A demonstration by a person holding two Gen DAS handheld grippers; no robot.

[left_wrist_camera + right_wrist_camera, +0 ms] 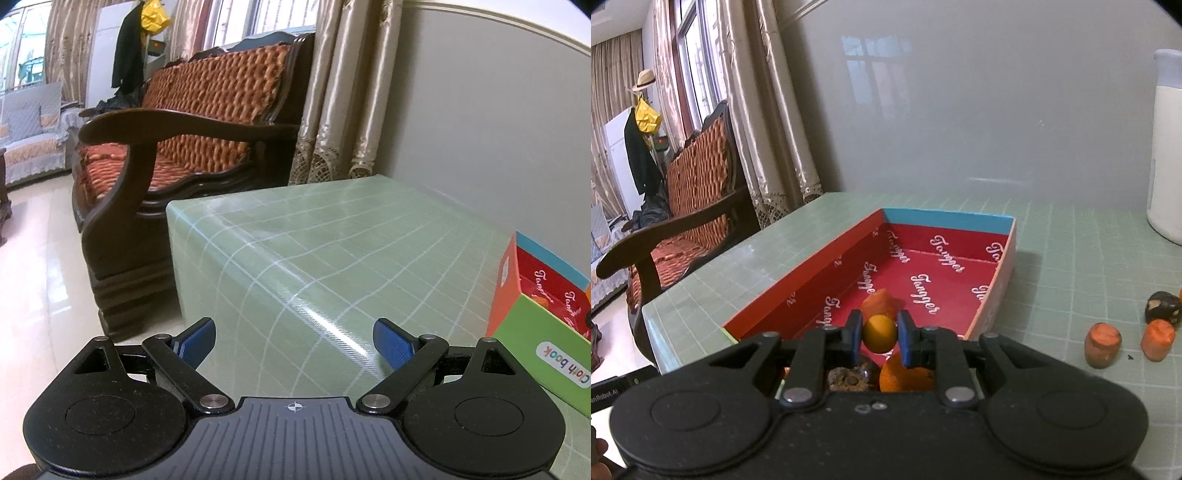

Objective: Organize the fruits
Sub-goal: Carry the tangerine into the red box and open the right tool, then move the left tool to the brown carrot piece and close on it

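Note:
My right gripper (pixel 880 334) is shut on a small round yellow-orange fruit (pixel 879 333), held above the near end of the red box (pixel 820 275). Inside the box lie an orange fruit (pixel 881 301), a bigger orange fruit (pixel 905 376) and a brown speckled one (pixel 849 376), the last two partly hidden behind the gripper. Two orange pieces (pixel 1103 345) (pixel 1157 339) and a dark brown fruit (pixel 1161 307) lie on the table to the right of the box. My left gripper (pixel 293 341) is open over the bare green table (pixel 332 240), with the box's corner (pixel 543 306) at its right.
A tall white container (pixel 1165 155) stands at the table's back right. A grey wall (pixel 960 110) runs behind the table. A dark wooden sofa (pixel 184 147) with orange cushions stands just past the table's left edge, with curtains (pixel 343 92) behind it.

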